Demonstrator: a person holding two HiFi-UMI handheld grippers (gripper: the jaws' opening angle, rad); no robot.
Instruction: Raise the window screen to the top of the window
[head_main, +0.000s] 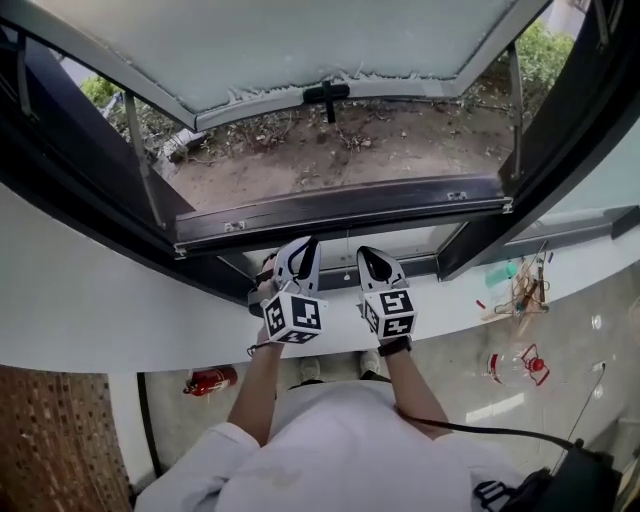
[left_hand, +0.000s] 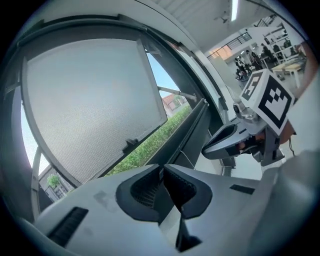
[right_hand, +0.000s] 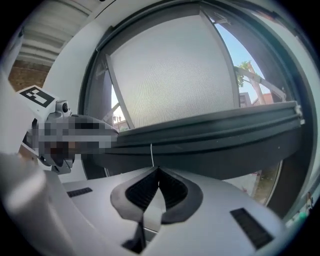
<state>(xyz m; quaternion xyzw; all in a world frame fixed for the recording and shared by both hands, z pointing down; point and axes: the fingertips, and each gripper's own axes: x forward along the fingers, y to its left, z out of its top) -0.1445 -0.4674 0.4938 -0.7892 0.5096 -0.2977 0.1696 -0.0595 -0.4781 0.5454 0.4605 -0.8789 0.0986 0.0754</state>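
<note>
A dark horizontal bar (head_main: 340, 210) spans the window opening, and a thin white pull cord (head_main: 347, 262) hangs from its middle. Beyond it a pale mesh-like panel (head_main: 300, 40) with a black handle (head_main: 326, 95) tilts outward. My left gripper (head_main: 308, 246) and right gripper (head_main: 366, 254) sit side by side over the white sill, just below the bar, one on each side of the cord. Both are shut with nothing between the pads. In the right gripper view the cord (right_hand: 152, 152) hangs just past the shut tips of the right gripper (right_hand: 158, 170). The left gripper (left_hand: 162, 167) points at the bar (left_hand: 192, 125).
A wide white sill (head_main: 100, 320) runs under the window. Small clutter (head_main: 520, 290) lies on it at the right. On the floor below are a red fire extinguisher (head_main: 208, 380) and a red-capped clear object (head_main: 520, 365). Dark frame posts (head_main: 570, 130) flank the opening.
</note>
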